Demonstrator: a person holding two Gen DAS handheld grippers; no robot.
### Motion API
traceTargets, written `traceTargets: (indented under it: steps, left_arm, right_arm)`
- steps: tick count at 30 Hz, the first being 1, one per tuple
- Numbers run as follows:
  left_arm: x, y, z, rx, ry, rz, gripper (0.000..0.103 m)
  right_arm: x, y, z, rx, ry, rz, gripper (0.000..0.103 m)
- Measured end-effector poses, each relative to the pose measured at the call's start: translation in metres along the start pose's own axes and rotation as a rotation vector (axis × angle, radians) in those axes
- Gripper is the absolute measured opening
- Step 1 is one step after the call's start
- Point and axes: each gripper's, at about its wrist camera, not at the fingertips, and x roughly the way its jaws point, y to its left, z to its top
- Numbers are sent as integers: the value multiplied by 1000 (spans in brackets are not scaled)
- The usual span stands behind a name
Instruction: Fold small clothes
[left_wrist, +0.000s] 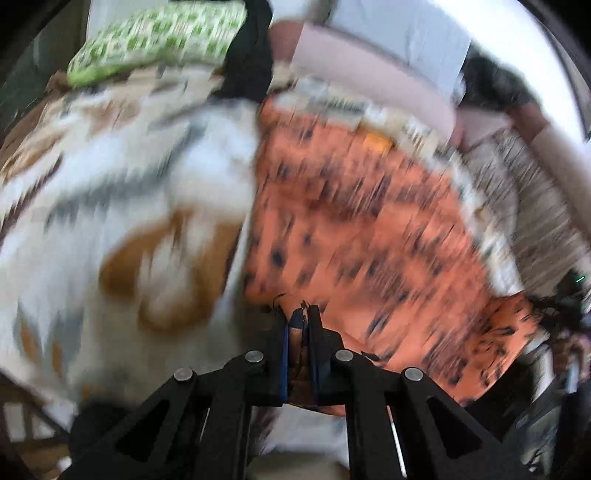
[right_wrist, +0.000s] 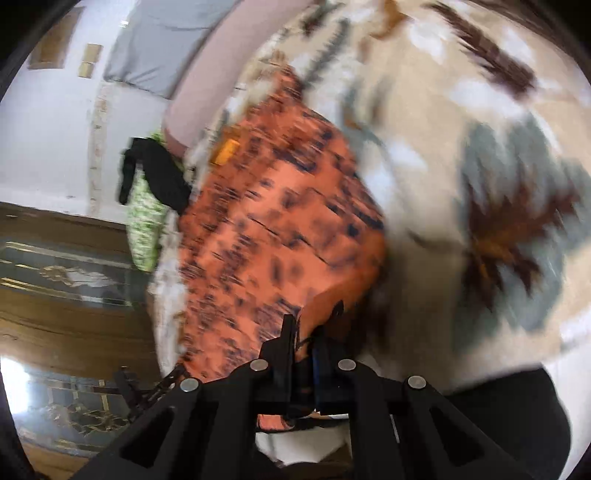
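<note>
Both views heavily blurred. Left gripper (left_wrist: 298, 317) at bottom centre, angled steeply down — jaws narrow, clamped on an edge of the orange garment (left_wrist: 369, 229), which fills centre-right of the frame over the patterned blanket (left_wrist: 110, 177). Right gripper (right_wrist: 312, 325) at bottom centre, tilted down less steeply — jaws pinched on the same garment's (right_wrist: 273, 229) lower corner; cloth spreads up through mid-frame.

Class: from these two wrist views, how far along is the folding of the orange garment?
Done: both grippers, left gripper and right gripper, are shut on the near edge of the orange garment. In hand: carrying that edge over the patterned blanket. Left: no finished fold shows.
</note>
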Motion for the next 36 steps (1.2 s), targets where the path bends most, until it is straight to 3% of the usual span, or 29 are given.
traceTargets:
  steps: [4, 6, 7, 8, 9, 10, 11, 12, 13, 14, 17, 18, 21, 24, 25, 26, 27, 29, 32, 34, 36]
  left_arm:
    - [-11, -14, 87, 5, -143, -57, 8]
    - [-3, -17, 135, -6, -226, -34, 12]
    - [14, -13, 164, -25, -282, 24, 19]
    - [31, -7, 184, -45, -306, 87, 47]
    - [45, -2, 197, -55, -319, 121, 60]
    - [64, 6, 211, -67, -344, 163, 71]
    - [88, 18, 221, -104, -312, 227, 69]
    - [103, 27, 225, -145, -246, 243, 68]
    - [114, 36, 222, -180, -191, 191, 68]
    - [118, 39, 215, -170, -180, 126, 68]
    - [116, 31, 188, -14, -200, 207, 70]
    - [114, 30, 178, 11, -198, 203, 70]
    - [108, 34, 162, 8, -164, 169, 70]
    - [104, 31, 140, 23, -147, 154, 72]
    - [102, 29, 132, 36, -136, 161, 72]
    - [101, 29, 122, 49, -122, 168, 72]
    - [101, 30, 118, 56, -114, 170, 72]
    - [99, 32, 107, 74, -103, 182, 72]
    - [93, 33, 99, 105, -121, 194, 72]
    - [88, 32, 99, 118, -142, 186, 72]
    - [84, 33, 104, 114, -170, 179, 72]
  right_arm:
    - [-7, 43, 77, -72, -66, 88, 8]
    - [-13, 64, 132, -77, -169, 142, 8]
    - [-14, 67, 153, -61, -220, 147, 8]
    - [-8, 70, 183, -57, -289, 122, 12]
    - [4, 68, 204, -53, -311, 105, 20]
    - [17, 63, 221, -39, -303, 96, 57]
    - [32, 55, 232, -21, -302, 44, 87]
    - [41, 49, 233, -6, -320, -32, 86]
    - [48, 46, 228, -4, -318, -70, 86]
    - [56, 46, 213, -58, -278, -54, 86]
    - [80, 61, 159, -302, -109, -129, 87]
    - [93, 66, 138, -397, -25, -157, 86]
    - [117, 72, 117, -492, 43, -199, 85]
    - [144, 81, 118, -544, 89, -233, 80]
    - [153, 80, 118, -542, 126, -252, 68]
    - [162, 77, 120, -530, 173, -267, 36]
    - [172, 76, 118, -549, 221, -300, 22]
    - [176, 89, 106, -630, 261, -330, 10]
    - [161, 129, 92, -784, 224, -360, 8]
    - [136, 159, 102, -834, 114, -337, 8]
    - [103, 175, 137, -787, -76, -292, 8]
